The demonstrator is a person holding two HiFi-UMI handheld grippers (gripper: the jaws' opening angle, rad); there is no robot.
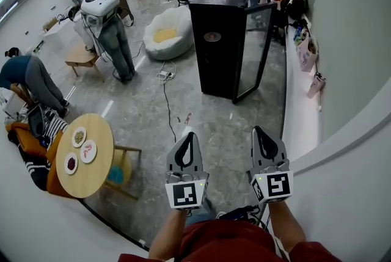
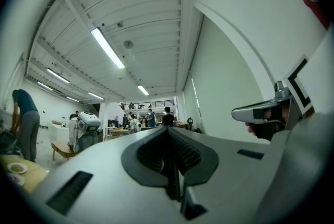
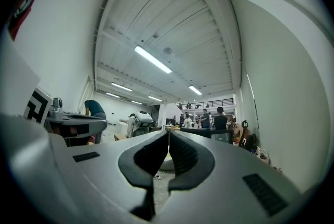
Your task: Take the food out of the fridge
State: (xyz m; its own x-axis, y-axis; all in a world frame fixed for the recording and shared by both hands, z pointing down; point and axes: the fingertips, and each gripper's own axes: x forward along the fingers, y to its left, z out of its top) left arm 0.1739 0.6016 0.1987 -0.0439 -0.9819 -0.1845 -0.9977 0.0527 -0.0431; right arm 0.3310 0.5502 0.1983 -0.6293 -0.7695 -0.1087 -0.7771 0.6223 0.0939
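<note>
A tall black fridge (image 1: 217, 50) stands across the floor ahead, its glass door (image 1: 256, 53) swung open to the right. Nothing inside it can be made out from here. My left gripper (image 1: 188, 134) and right gripper (image 1: 257, 130) are held side by side low in the head view, well short of the fridge, both shut and empty. In the left gripper view the left gripper (image 2: 168, 130) has its jaws pressed together. The right gripper (image 3: 168, 133) looks the same in the right gripper view, with the fridge (image 3: 201, 133) small in the distance.
A round wooden table (image 1: 88, 154) with three plates of food stands at the left. A white robot (image 1: 107, 25) and a beanbag (image 1: 166, 32) stand further off. A cable (image 1: 165, 93) runs along the floor. A white ledge (image 1: 299, 114) lines the right wall. People stand at the back.
</note>
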